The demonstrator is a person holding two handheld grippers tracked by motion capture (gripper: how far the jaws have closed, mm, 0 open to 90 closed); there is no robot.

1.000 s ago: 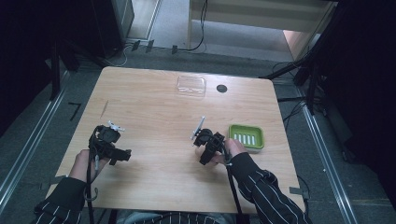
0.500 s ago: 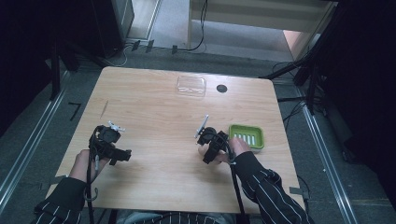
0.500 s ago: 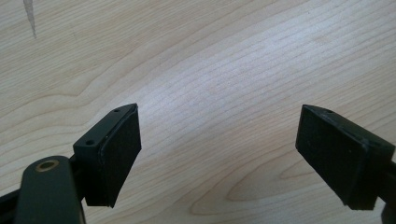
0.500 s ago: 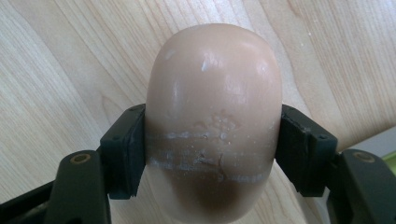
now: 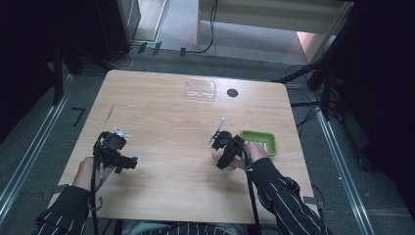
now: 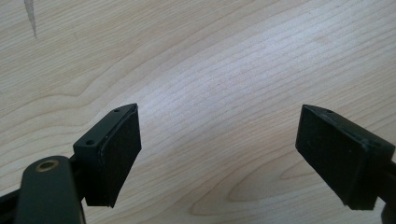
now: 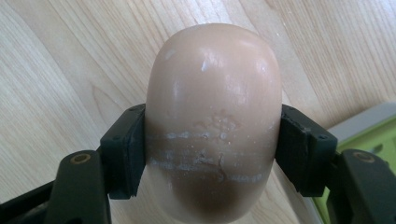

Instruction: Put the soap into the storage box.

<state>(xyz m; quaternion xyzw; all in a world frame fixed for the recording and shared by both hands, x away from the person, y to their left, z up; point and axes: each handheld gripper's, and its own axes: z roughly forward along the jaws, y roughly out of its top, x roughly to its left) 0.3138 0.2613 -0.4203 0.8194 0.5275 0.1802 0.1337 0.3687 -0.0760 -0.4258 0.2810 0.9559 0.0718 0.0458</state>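
Right gripper (image 5: 219, 152) shifted slightly rightward since 1 s ago, nearer the green tray (image 5: 259, 143); left gripper (image 5: 116, 151) unchanged.

In the high view the hand and gripper body hide most of the soap bar (image 7: 212, 121); the right gripper view shows its 2 jaws pinching the peach-coloured bar by its sides above the wooden table (image 5: 161, 117), the tray's corner cut off at the frame edge. Tray contents are too small to tell. A clear plastic lid (image 5: 200, 90) lies near the far edge beside a dark round hole (image 5: 232, 92). The left gripper's jaws stand spread over bare wood.
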